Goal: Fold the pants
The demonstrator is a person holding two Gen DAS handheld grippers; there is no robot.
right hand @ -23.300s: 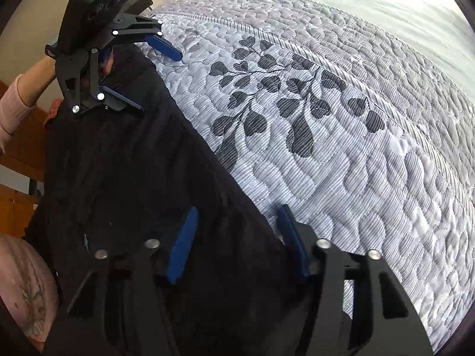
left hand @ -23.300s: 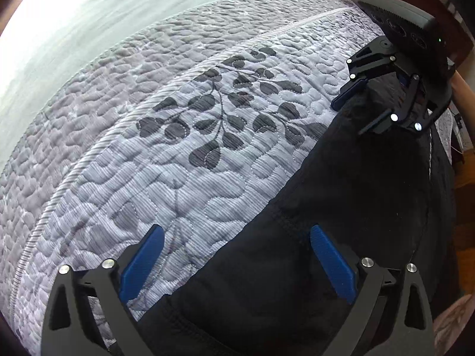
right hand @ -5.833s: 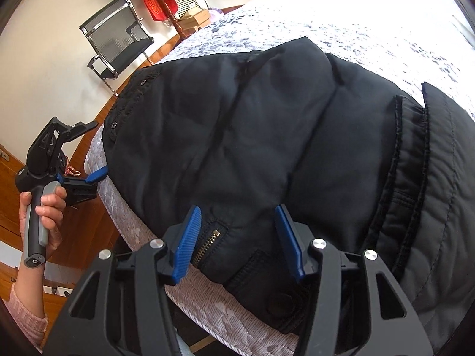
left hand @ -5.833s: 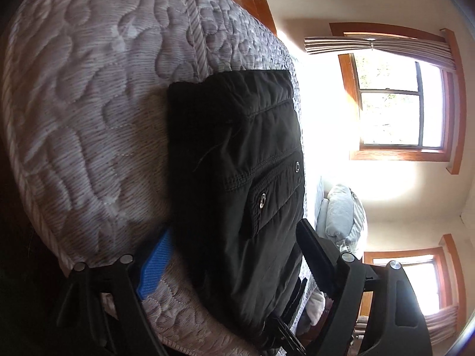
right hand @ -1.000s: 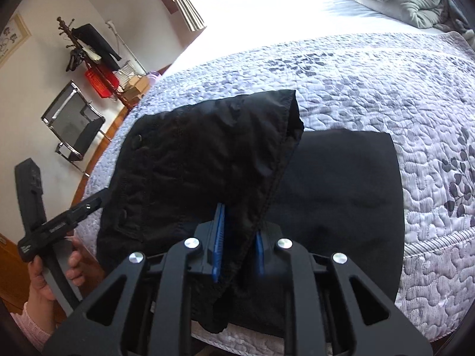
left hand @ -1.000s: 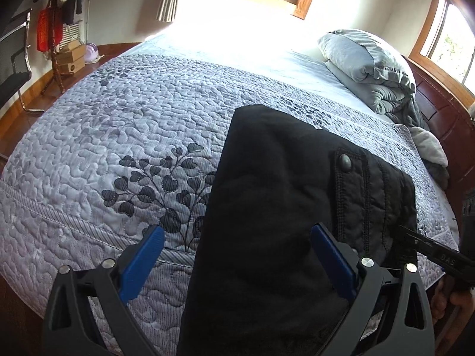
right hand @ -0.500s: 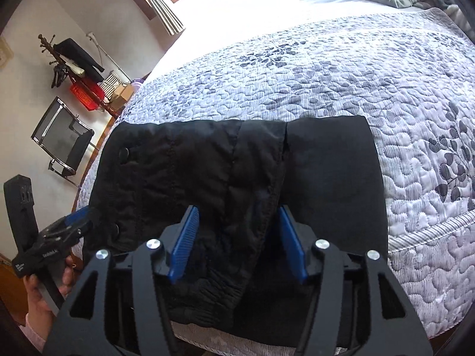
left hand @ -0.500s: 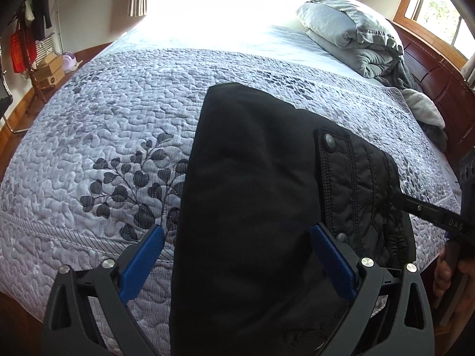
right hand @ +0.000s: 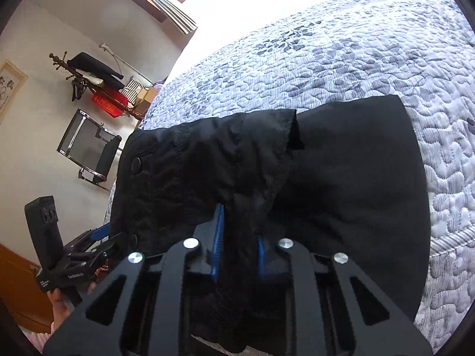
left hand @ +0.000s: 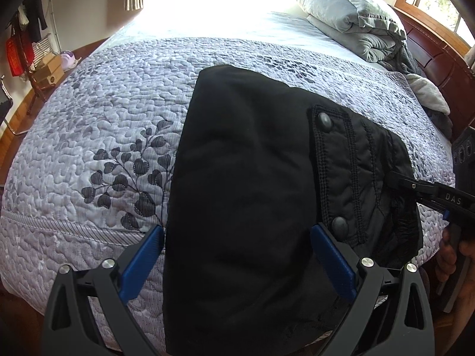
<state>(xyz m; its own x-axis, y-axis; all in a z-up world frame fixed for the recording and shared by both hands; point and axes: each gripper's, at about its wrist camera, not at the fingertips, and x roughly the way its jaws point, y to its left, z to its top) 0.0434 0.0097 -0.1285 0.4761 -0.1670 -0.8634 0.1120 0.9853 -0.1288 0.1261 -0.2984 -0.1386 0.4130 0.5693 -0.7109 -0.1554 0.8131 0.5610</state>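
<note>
The pants are black matt cloth, partly quilted with visible stitching, and carry smooth dull snap buttons. The bedspread is grey quilted cloth with a pebbled, ribbed texture and a darker leaf print. Both the left gripper and the right gripper have matt black plastic frames, ribbed blue pads and bright metal screw heads. The headboard is glossy dark wood.

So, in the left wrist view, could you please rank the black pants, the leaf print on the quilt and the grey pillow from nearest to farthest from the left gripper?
1. black pants, between the left gripper fingers.
2. leaf print, left, mid-quilt.
3. grey pillow, far right, by the headboard.
</note>
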